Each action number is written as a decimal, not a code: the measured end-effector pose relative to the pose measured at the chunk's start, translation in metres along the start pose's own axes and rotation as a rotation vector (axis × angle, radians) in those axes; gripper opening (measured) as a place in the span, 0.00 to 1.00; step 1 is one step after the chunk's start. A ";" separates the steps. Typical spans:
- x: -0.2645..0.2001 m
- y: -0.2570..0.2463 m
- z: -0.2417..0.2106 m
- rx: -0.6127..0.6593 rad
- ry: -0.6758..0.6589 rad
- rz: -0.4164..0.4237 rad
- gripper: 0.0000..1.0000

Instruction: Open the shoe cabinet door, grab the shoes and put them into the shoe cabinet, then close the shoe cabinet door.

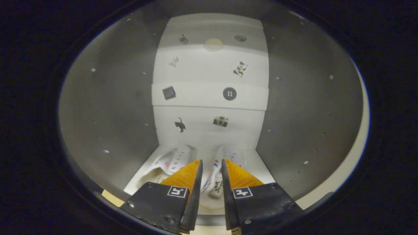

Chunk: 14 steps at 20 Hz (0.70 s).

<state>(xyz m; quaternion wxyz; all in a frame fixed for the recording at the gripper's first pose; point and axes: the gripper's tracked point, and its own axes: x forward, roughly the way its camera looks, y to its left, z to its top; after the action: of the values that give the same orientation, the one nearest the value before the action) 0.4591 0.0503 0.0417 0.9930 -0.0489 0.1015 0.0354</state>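
I am looking into the shoe cabinet (107,107), whose grey side walls stand to either side. A pair of white perforated shoes (174,160) lies on the white cabinet floor (261,169), toes toward the back wall. The right shoe (230,153) has red and blue stripes along its inner side. My gripper (211,163) is narrowed over the inner edges of the two shoes, with shoe material (214,184) pinched in the slim gap between the fingers. The shoes look blurred.
The white back wall (209,107) is stepped and carries small stickers, among them a cat (180,125) and a camera (220,121). The cabinet's pale front edge (352,163) curves along the right.
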 end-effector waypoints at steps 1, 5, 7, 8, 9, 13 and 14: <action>-0.021 0.005 0.006 -0.009 -0.017 0.013 0.39; -0.117 0.009 0.020 0.015 -0.085 0.017 0.55; -0.169 0.008 0.024 0.035 -0.119 0.012 0.73; -0.195 0.008 0.024 0.041 -0.135 0.014 0.82; -0.223 0.009 0.025 0.045 -0.141 0.023 0.92; -0.336 -0.008 0.019 0.053 -0.187 0.012 1.00; -0.363 -0.017 0.016 0.064 -0.193 0.000 1.00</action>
<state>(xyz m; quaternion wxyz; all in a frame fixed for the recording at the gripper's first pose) 0.1085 0.0127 0.1329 0.9992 -0.0134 0.0063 0.0368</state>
